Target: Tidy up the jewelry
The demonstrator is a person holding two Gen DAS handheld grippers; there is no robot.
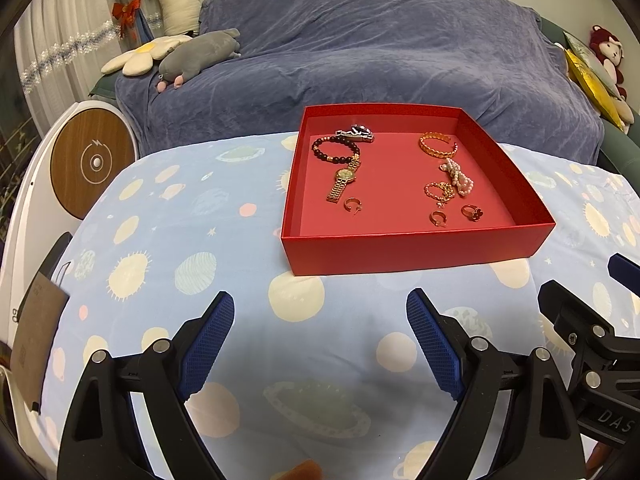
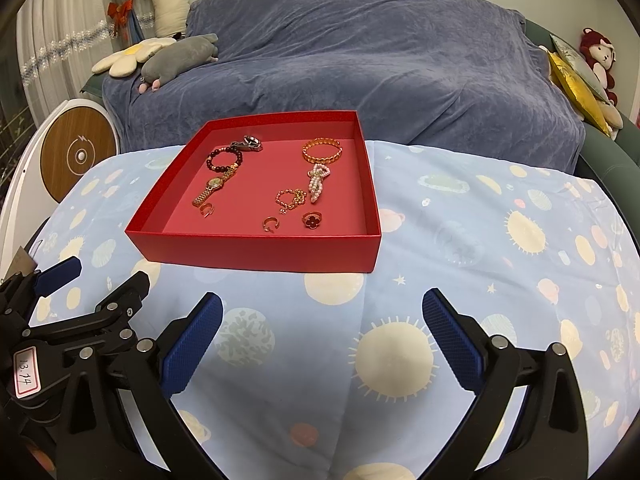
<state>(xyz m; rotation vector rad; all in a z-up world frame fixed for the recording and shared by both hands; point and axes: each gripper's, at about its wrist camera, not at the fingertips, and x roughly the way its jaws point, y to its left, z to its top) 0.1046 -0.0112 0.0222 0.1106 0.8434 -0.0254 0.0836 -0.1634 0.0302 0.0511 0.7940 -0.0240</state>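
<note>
Inside red box [image 1: 416,246]: two hoop earrings [image 1: 353,204] | one watch [image 1: 343,180] | both grippers [image 1: 320,312] agape, empty-handed

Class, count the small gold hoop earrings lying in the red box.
2. One hoop earring lies just below the gold watch on the left; the other hoop earring lies front centre, left of the flower ring. None seems hidden.

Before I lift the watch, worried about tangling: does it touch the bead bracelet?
Touching. The left wrist view shows the watch strap overlapping the bead bracelet.
</note>
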